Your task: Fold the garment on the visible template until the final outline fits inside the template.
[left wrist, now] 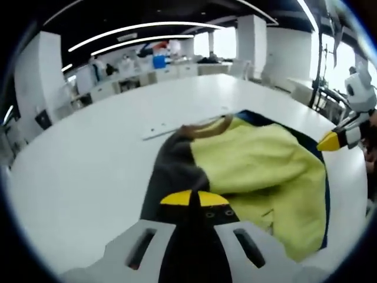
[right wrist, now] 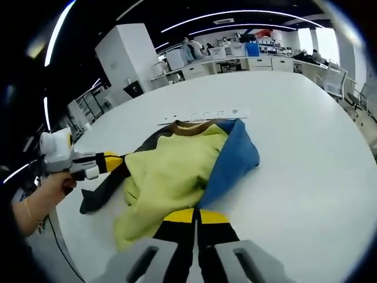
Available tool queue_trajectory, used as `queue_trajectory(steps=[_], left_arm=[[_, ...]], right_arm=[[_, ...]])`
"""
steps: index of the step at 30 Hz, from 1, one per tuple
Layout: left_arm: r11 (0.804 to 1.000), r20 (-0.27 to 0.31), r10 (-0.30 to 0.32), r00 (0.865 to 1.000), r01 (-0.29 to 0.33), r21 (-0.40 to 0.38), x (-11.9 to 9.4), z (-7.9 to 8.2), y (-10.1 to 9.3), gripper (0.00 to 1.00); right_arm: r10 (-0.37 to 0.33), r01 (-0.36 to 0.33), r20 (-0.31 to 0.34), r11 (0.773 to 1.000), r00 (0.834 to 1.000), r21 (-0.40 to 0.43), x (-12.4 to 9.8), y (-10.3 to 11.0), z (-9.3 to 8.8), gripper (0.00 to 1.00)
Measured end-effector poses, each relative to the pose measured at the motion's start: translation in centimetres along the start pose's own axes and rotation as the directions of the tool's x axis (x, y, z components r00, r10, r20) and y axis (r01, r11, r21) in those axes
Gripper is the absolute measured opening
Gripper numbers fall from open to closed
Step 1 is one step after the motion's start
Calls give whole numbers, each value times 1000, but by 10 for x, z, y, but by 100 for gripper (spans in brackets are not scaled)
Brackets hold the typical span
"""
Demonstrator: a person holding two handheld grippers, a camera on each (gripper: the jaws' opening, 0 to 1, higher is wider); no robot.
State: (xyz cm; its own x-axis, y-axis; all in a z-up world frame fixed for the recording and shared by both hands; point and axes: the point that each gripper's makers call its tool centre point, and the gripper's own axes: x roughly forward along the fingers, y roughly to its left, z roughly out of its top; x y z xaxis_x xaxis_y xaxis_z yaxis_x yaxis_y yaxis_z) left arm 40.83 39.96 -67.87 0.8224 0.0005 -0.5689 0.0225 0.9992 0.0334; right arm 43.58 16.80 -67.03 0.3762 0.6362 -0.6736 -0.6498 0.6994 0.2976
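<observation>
A garment (right wrist: 177, 171) lies crumpled on the white table (right wrist: 294, 153), yellow inside up, with a blue panel (right wrist: 230, 159), dark grey parts and a brown collar (right wrist: 191, 125). In the left gripper view the yellow fabric (left wrist: 259, 165) spreads right of a dark grey sleeve (left wrist: 171, 168). My left gripper (left wrist: 194, 198) is shut on that grey sleeve; it also appears, held by a hand (right wrist: 47, 191), as the left gripper (right wrist: 112, 162). My right gripper (right wrist: 195, 216) is shut at the near hem where blue meets yellow. Across the garment the right gripper (left wrist: 331, 141) touches the dark blue edge.
A pale strip with small holes (right wrist: 206, 113) lies on the table just beyond the collar, also seen as the strip (left wrist: 177, 125). Desks, cabinets and chairs (right wrist: 235, 56) stand past the far table edge. Open table surface (left wrist: 88, 171) extends around the garment.
</observation>
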Motion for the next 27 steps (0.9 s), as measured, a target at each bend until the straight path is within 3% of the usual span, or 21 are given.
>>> queue_trajectory(steps=[6, 18, 27], left_arm=[[1000, 3, 26, 1000, -26, -15, 0, 0, 17, 0], [999, -32, 45, 998, -45, 4, 1, -9, 31, 0], [998, -55, 58, 997, -57, 25, 3, -13, 41, 0]], right_arm=[[-23, 23, 5, 1000, 1000, 13, -11, -13, 2, 0], [-39, 38, 24, 997, 999, 67, -26, -29, 12, 0], [-101, 100, 22, 994, 995, 50, -38, -59, 19, 0]])
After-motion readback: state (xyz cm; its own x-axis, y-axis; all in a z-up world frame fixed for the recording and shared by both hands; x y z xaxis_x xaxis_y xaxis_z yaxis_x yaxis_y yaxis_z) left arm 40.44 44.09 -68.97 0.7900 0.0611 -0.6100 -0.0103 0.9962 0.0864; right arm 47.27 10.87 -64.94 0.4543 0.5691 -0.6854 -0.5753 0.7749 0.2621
